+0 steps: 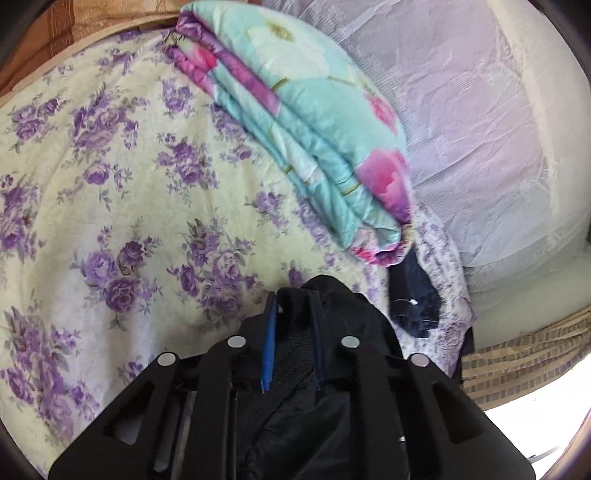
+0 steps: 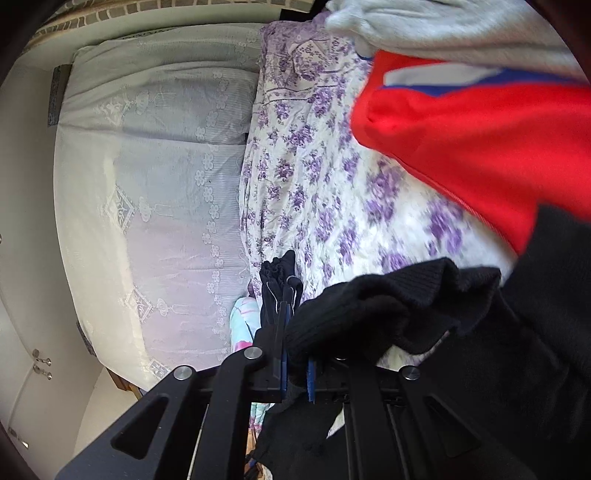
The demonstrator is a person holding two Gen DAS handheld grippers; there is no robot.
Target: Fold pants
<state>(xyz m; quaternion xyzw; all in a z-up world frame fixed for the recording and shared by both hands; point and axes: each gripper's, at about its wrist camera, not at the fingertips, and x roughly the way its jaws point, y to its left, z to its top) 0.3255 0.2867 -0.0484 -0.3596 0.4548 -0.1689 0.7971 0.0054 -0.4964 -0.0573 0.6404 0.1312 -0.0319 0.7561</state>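
The black pants (image 1: pixel 325 369) hang bunched between the fingers of my left gripper (image 1: pixel 295 306), which is shut on them above the floral bedsheet (image 1: pixel 122 206). In the right wrist view my right gripper (image 2: pixel 295 325) is shut on another part of the black pants (image 2: pixel 406 317), whose knit cuff drapes over the right finger. A dark gathered piece of cloth (image 2: pixel 279 284) sticks out past the fingertips; it also shows in the left wrist view (image 1: pixel 413 302).
A folded teal and pink quilt (image 1: pixel 306 122) lies on the bed. A white lace-covered pillow (image 1: pixel 472 129) sits at the bed's head, seen also in the right wrist view (image 2: pixel 155 184). Red (image 2: pixel 472 140) and grey (image 2: pixel 443 26) garments lie on the sheet at the right.
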